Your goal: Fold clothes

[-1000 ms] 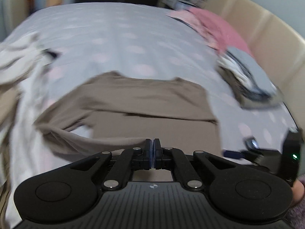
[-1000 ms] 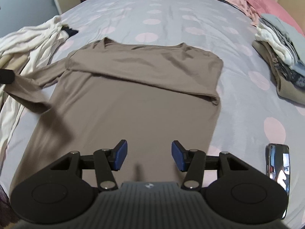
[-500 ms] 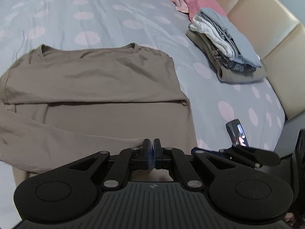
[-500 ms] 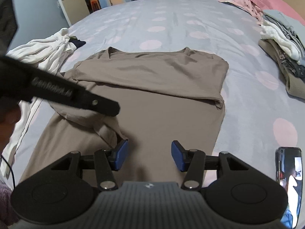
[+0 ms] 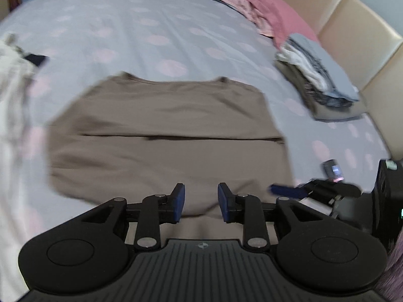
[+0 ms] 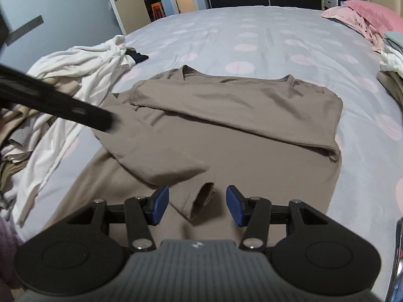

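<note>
A taupe long-sleeved shirt (image 6: 226,136) lies flat on the bed, both sleeves folded across its body. It also shows in the left wrist view (image 5: 171,130). The left sleeve's cuff (image 6: 204,196) rests on the shirt between my right gripper's fingers. My right gripper (image 6: 195,203) is open and empty just above the shirt's lower part. My left gripper (image 5: 201,202) is open and empty over the shirt's lower part; one finger of it (image 6: 75,110) shows dark and blurred at the left of the right wrist view.
The bed sheet (image 6: 252,32) is lilac with pink dots. A heap of white and beige clothes (image 6: 75,75) lies left. A stack of folded clothes (image 5: 317,80) and pink pillows (image 5: 277,17) lie right by the headboard. A phone (image 5: 332,171) lies near the right.
My left gripper carried the left sleeve across the shirt, opened and let it go, then pulled back to the left. My right gripper stayed open and barely moved.
</note>
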`<control>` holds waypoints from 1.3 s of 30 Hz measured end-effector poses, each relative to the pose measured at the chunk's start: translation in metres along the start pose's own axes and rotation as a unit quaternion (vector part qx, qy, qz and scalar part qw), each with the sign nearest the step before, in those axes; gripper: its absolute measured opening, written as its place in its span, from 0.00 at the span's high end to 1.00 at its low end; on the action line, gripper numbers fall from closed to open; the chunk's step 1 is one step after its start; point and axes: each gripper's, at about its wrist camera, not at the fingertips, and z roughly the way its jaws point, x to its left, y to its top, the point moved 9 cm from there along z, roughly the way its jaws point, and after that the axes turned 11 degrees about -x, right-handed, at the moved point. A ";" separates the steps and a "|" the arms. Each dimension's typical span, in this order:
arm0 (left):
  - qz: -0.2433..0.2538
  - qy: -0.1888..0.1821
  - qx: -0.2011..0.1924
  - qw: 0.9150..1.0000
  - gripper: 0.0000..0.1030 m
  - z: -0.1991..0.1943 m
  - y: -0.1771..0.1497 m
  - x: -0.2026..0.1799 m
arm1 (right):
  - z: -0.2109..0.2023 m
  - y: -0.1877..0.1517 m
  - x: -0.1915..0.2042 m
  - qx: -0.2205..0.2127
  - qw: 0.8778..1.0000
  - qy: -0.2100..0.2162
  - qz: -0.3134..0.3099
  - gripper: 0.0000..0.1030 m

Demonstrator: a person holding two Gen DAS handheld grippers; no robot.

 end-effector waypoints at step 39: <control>0.002 0.108 -0.024 0.994 0.64 0.070 -0.003 0.113 | 0.003 0.169 -0.130 -0.063 0.975 -0.159 0.143 0.97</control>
